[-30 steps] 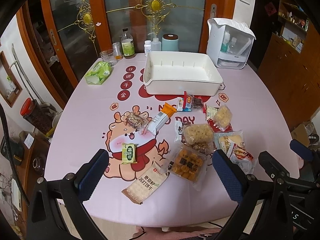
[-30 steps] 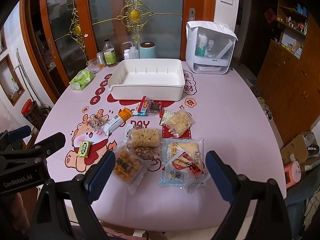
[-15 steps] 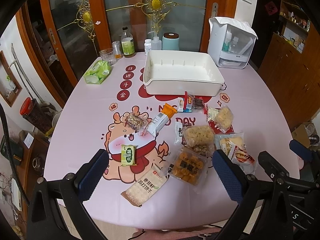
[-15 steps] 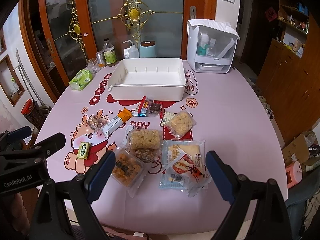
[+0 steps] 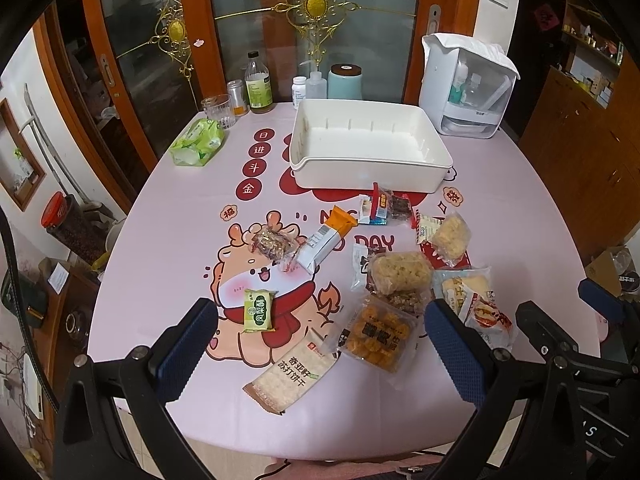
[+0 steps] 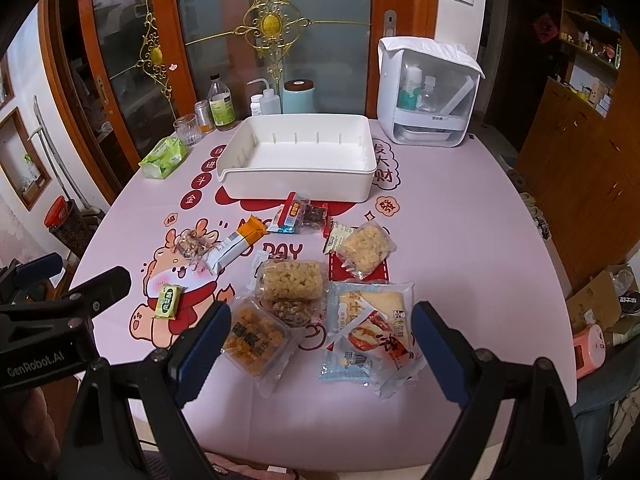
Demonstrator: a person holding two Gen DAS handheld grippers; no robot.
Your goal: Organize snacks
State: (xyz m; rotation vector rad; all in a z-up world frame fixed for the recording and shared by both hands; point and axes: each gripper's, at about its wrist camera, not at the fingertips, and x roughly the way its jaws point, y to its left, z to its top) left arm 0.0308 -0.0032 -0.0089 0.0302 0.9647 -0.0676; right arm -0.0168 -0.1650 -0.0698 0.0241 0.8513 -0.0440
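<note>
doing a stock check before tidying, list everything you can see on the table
white plastic bin: 1, white, far middle, empty
wrapped snack packets: about ten, mixed colours, loose on near half
green tissue pack: 1, green, far left
clear drinking glass: 1, clear, far left
bottles and jars: several, mixed, far edge
white lidded dispenser box: 1, white, far right
pink printed tablecloth: 1, pink
left hand-held gripper: open, empty
right hand-held gripper: open, empty

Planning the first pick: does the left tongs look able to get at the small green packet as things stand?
Probably yes. The small green packet lies flat and alone on the tablecloth, touching no other snack, just beyond the open, empty left tongs, with nothing between them.
</note>
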